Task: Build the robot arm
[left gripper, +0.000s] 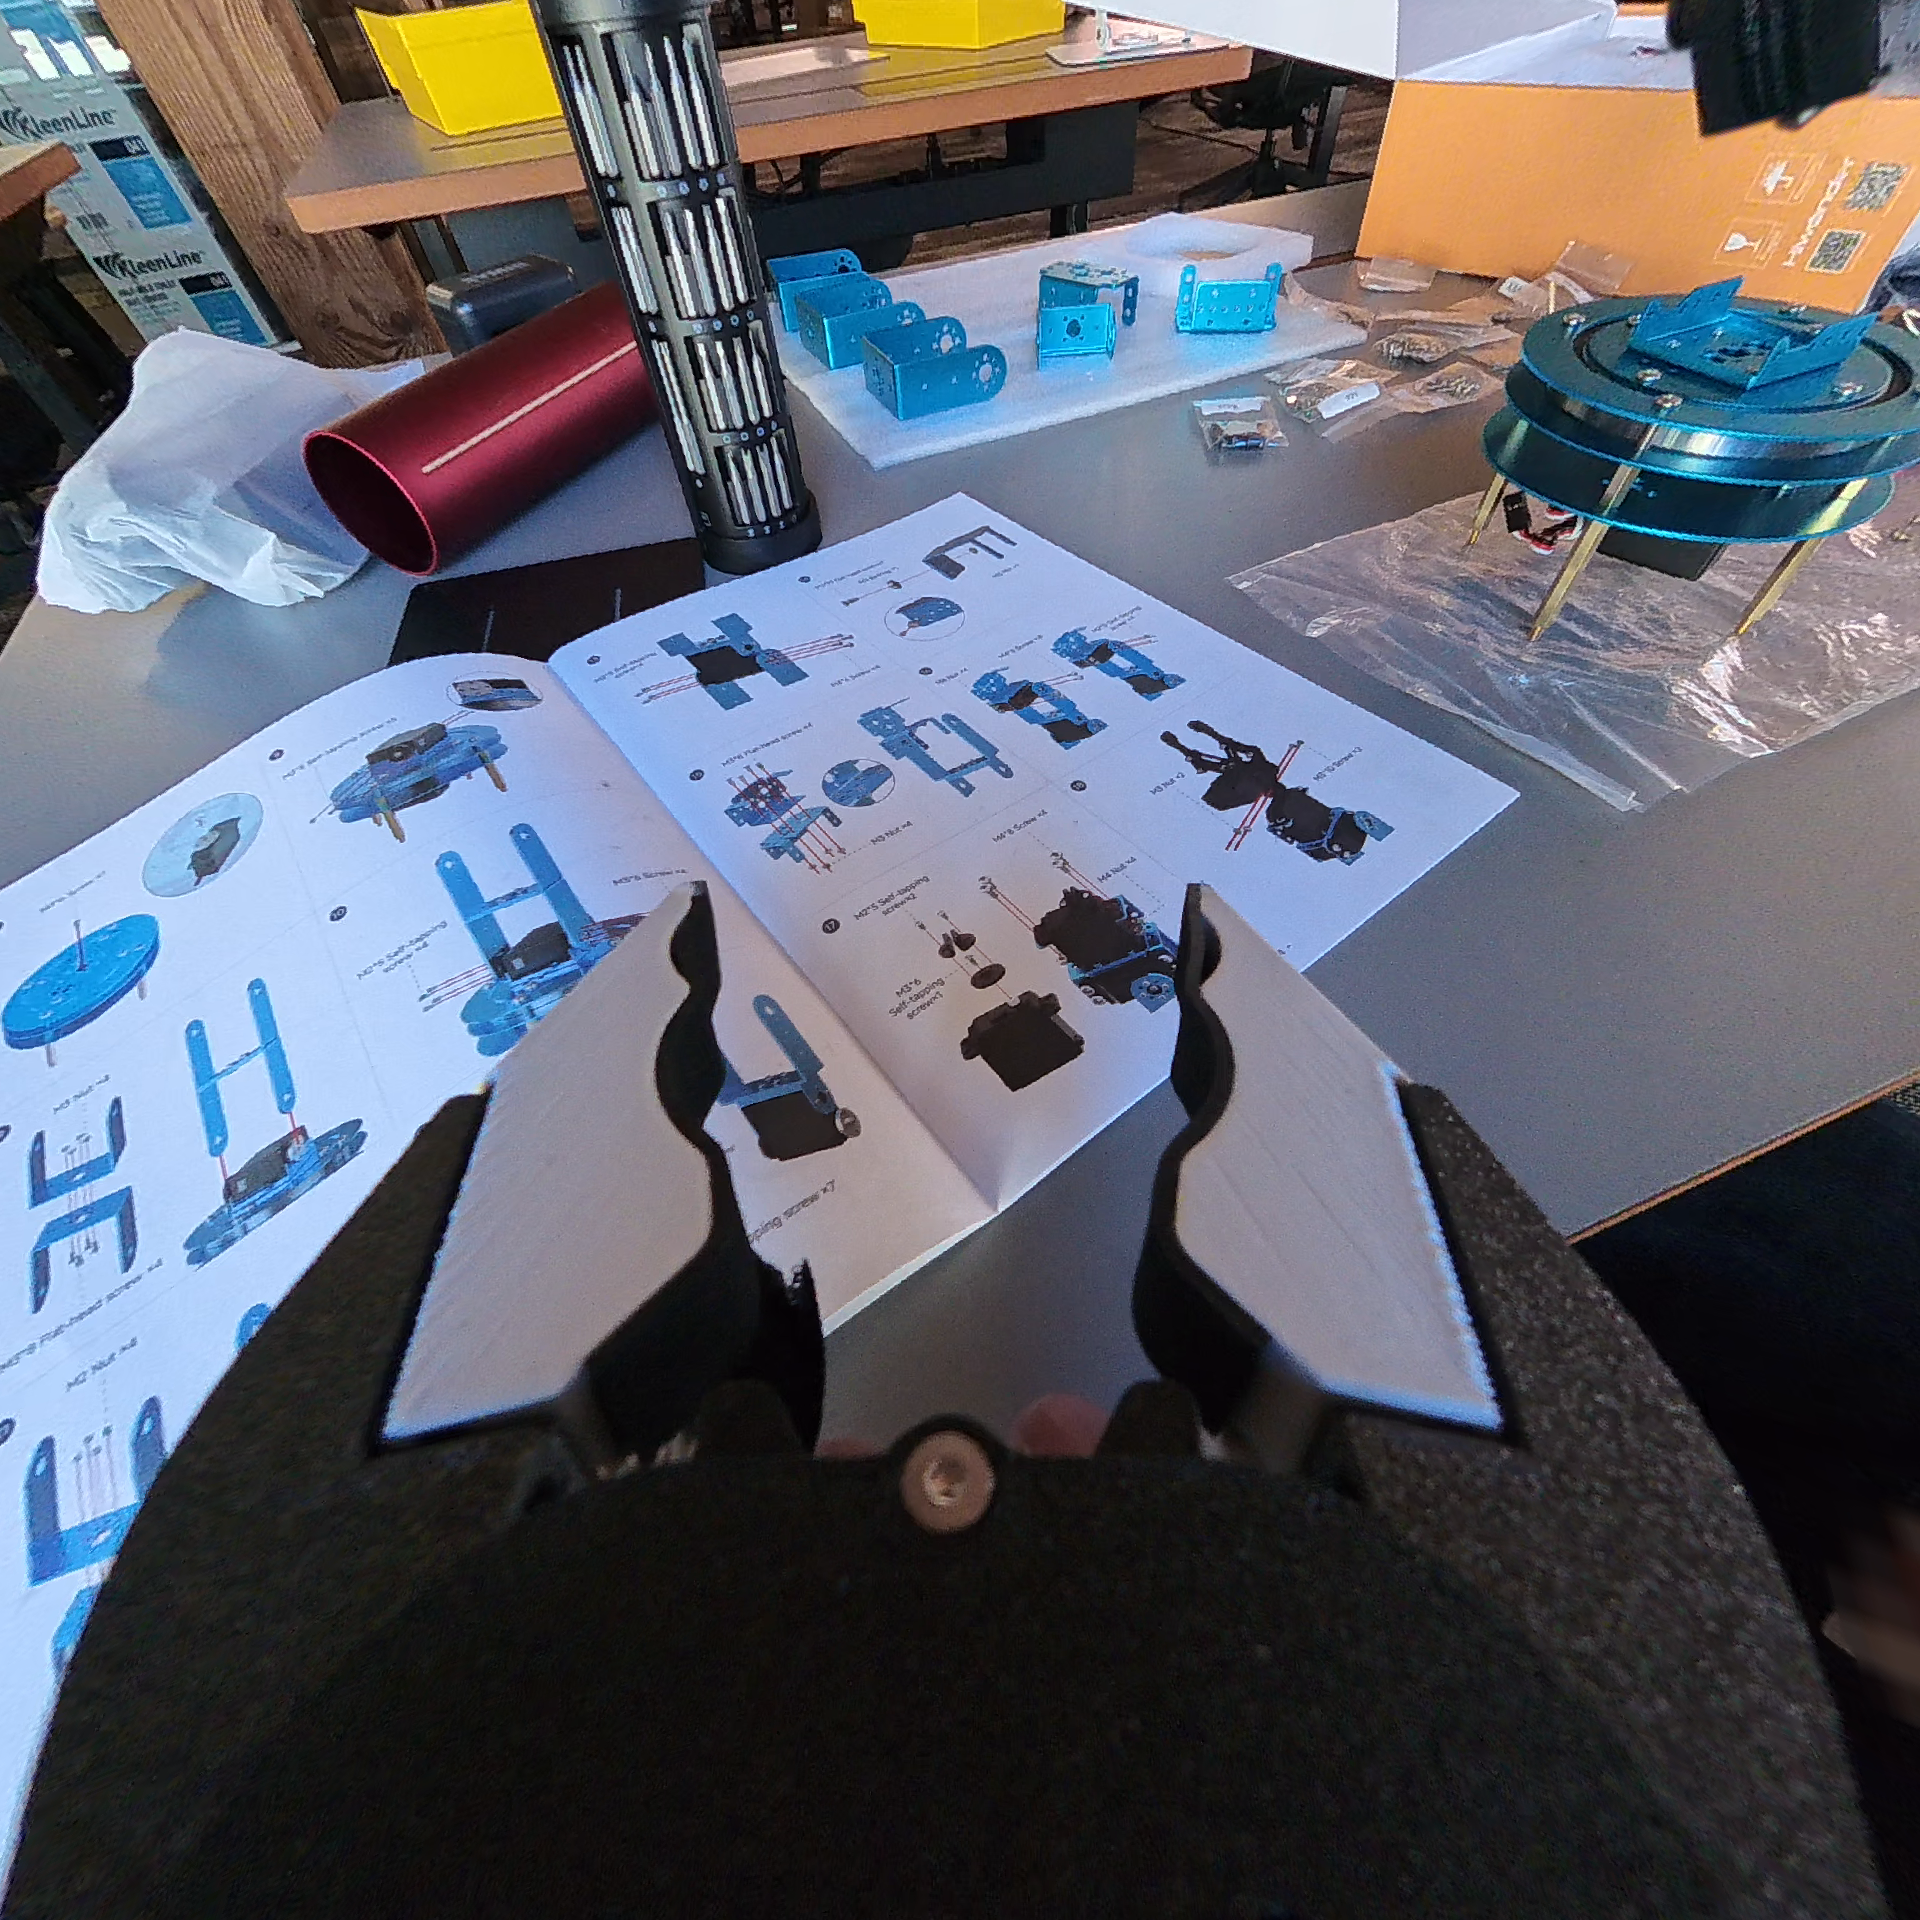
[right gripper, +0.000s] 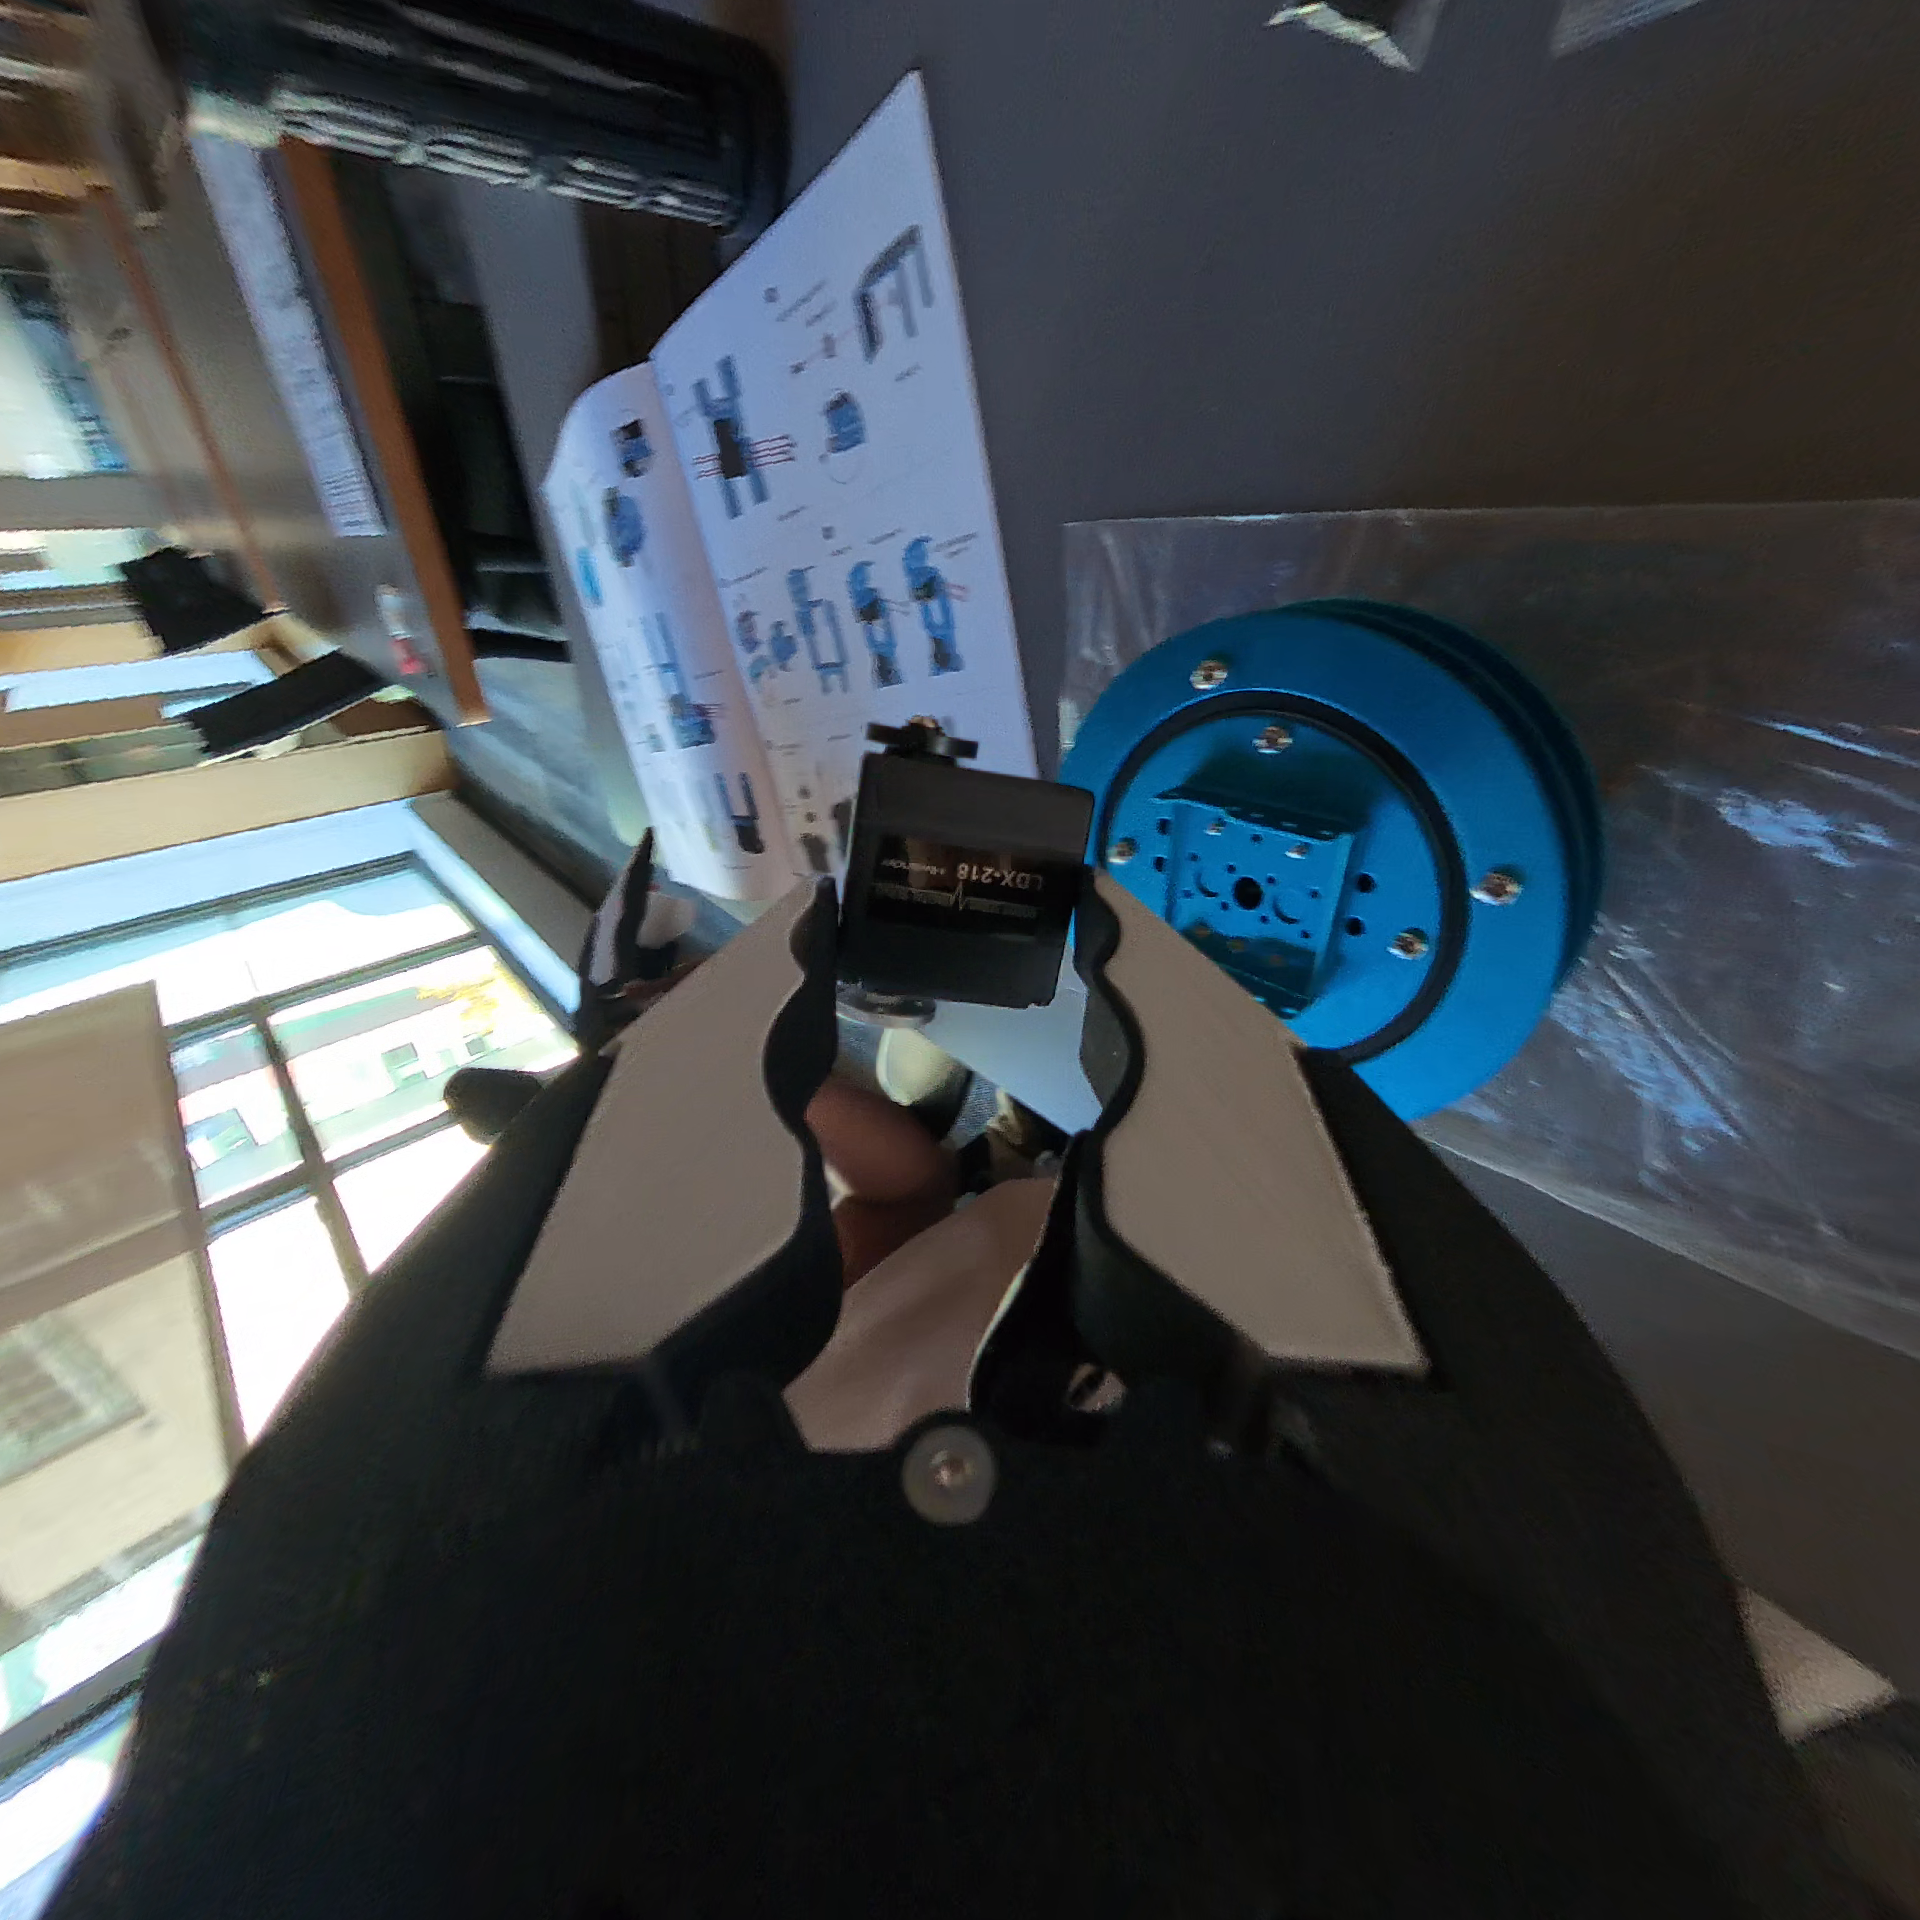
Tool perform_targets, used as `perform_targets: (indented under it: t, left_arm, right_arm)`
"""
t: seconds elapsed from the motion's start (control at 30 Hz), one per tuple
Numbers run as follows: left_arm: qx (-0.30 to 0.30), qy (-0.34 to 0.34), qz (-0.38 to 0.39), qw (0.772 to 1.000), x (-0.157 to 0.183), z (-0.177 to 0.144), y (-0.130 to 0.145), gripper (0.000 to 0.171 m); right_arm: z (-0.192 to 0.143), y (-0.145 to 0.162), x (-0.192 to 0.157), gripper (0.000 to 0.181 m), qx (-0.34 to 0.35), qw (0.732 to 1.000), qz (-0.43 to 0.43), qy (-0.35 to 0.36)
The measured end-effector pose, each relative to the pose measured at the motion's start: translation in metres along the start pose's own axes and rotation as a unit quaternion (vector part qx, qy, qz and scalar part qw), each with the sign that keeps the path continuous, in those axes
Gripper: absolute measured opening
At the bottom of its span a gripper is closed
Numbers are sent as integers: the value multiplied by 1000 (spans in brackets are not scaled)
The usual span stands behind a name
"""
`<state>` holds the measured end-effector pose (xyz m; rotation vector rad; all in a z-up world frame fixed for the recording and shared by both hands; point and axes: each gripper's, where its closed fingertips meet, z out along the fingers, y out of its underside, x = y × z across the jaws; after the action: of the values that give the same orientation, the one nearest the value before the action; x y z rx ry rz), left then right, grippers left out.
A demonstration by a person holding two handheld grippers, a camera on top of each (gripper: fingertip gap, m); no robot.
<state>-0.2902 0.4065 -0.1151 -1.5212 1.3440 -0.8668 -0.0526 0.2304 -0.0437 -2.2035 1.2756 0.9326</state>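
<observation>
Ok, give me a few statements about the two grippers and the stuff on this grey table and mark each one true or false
1. The right gripper is shut on a black box-shaped servo motor. True.
2. The left gripper holds a blue metal bracket. False: it is open and empty, above the open white instruction booklet.
3. The round blue metal turntable base stands on a clear plastic bag. True.
4. The dark red metal tube stands upright. False: it lies on its side.
</observation>
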Motion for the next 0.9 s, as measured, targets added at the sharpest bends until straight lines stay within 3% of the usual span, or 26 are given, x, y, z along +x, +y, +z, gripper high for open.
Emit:
perform_targets:
  t: [0.27,0.37,0.7,0.9]
  left_arm:
    - [11,28,16,999,16,1,-4,89]
    - [16,52,7,998,25,0,-6,89]
    - [25,98,-11,995,39,-2,-9,89]
    - [33,118,-21,992,46,-4,-12,89]
  right_arm:
    - [-1,19,-41,44,5,975,-9,-223]
    - [-5,20,-44,43,19,964,-5,-264]
    - [-4,27,-47,43,23,958,-39,-284]
    - [8,53,-44,42,-60,950,-121,-280]
